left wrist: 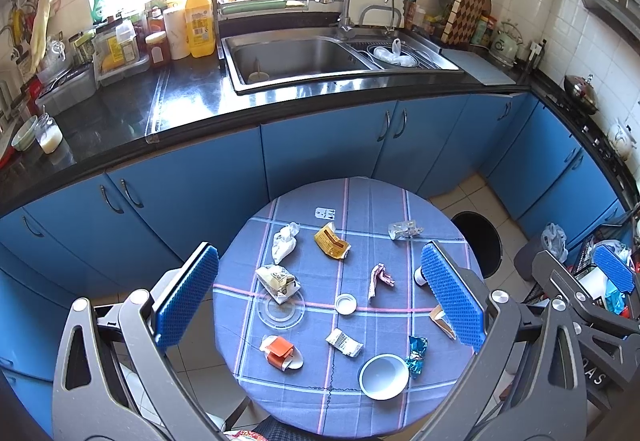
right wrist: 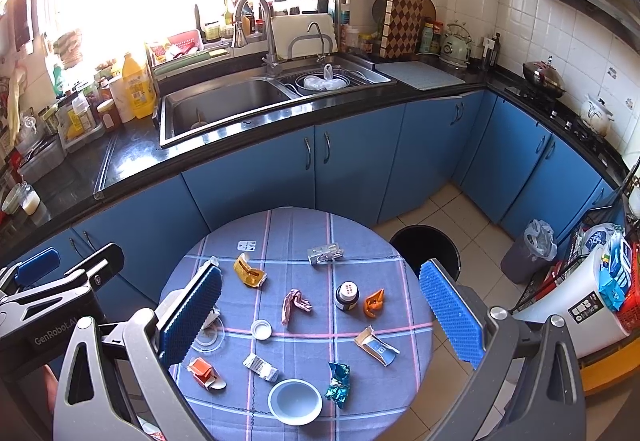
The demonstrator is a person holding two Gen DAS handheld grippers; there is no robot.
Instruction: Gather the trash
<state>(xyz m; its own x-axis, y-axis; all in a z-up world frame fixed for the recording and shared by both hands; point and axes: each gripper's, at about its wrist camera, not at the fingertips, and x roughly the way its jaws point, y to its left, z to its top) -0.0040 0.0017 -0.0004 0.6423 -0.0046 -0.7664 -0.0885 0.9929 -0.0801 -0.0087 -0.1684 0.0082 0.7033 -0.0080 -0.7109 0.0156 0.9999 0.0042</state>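
Kitchen w/ round table (left wrist: 360,401), trash scattered on it: wrappers (left wrist: 331,241), lid (left wrist: 345,304), bowl (left wrist: 383,376). Left gripper (left wrist: 320,293) & right gripper (right wrist: 320,315) both spread wide above, holding nothing, touching nothing.

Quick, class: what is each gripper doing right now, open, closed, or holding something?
Left gripper: open, holding nothing.
Right gripper: open, holding nothing.

Your left claw (left wrist: 320,293) and right claw (right wrist: 320,321) both hang side by side with blue-padded fingers spread wide apart, gripping nothing, each tilted downward.
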